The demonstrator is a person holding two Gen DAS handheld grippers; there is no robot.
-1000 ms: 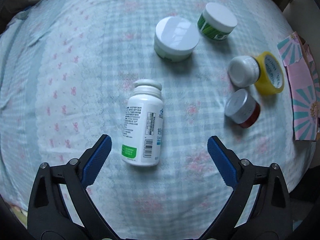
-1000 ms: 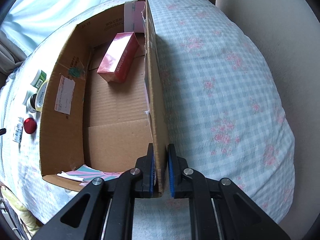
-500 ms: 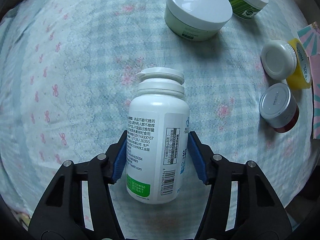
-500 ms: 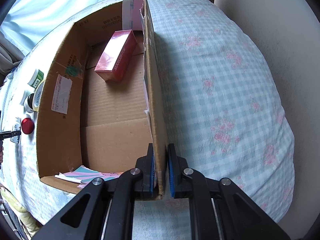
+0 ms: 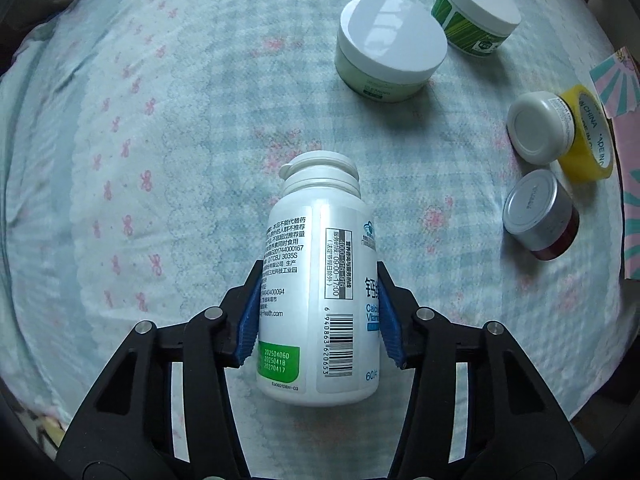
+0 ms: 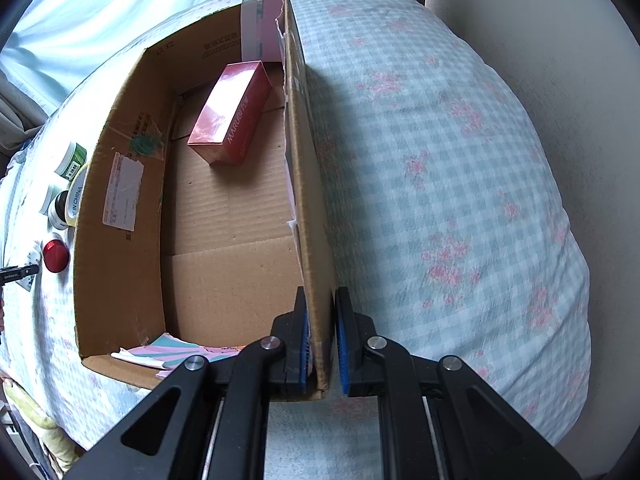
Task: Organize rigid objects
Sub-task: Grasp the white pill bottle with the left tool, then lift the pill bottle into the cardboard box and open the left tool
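Note:
My left gripper is shut on a white pill bottle with a printed label, cap pointing away, over the checked bedspread. Beyond it lie a large white-lidded pale green jar, a green jar, a small white jar, a yellow tape roll and a red jar with a silver lid. My right gripper is shut on the right wall of an open cardboard box. A red carton lies inside the box.
A pink and teal striped paper piece lies in the box's near corner and shows at the right edge of the left wrist view. The jars sit left of the box. A pale wall borders the bed on the right.
My left gripper moved down over the white bottle and closed on it, then lifted it slightly. My right gripper stayed clamped on the box wall.

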